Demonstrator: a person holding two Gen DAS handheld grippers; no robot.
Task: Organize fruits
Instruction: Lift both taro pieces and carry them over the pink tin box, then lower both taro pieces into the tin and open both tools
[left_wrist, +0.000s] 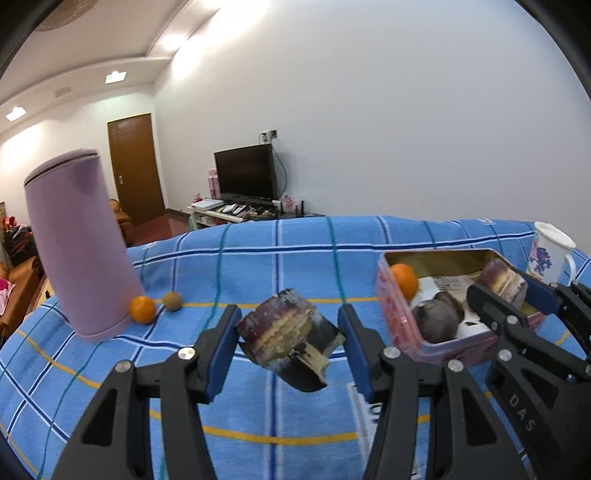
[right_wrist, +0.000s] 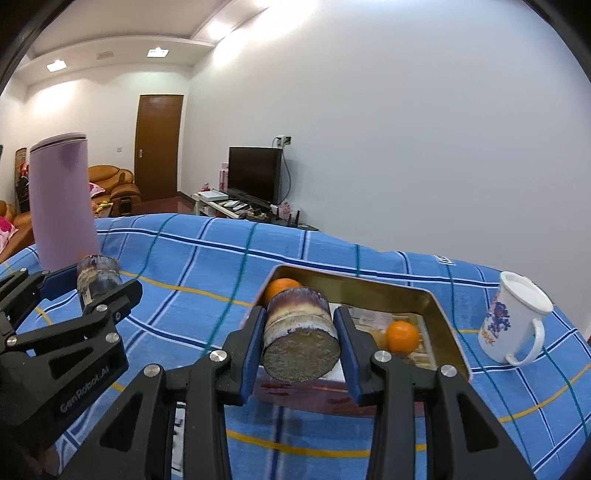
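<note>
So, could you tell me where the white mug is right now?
The white mug stands on the blue plaid cloth at the right of both views, just right of the open tin and apart from it.

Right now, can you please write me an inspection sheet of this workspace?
Surface: blue checked cloth, flat.
Job's things: open tin holding two oranges and a dark round fruit; a loose orange and a brown fruit by the purple canister.
Clutter: white mug, upright.
Grippers: left gripper and right gripper each have jaws shut on a sugarcane piece.
Cables: one behind the television.
Surroundings: door, sofa.
</note>
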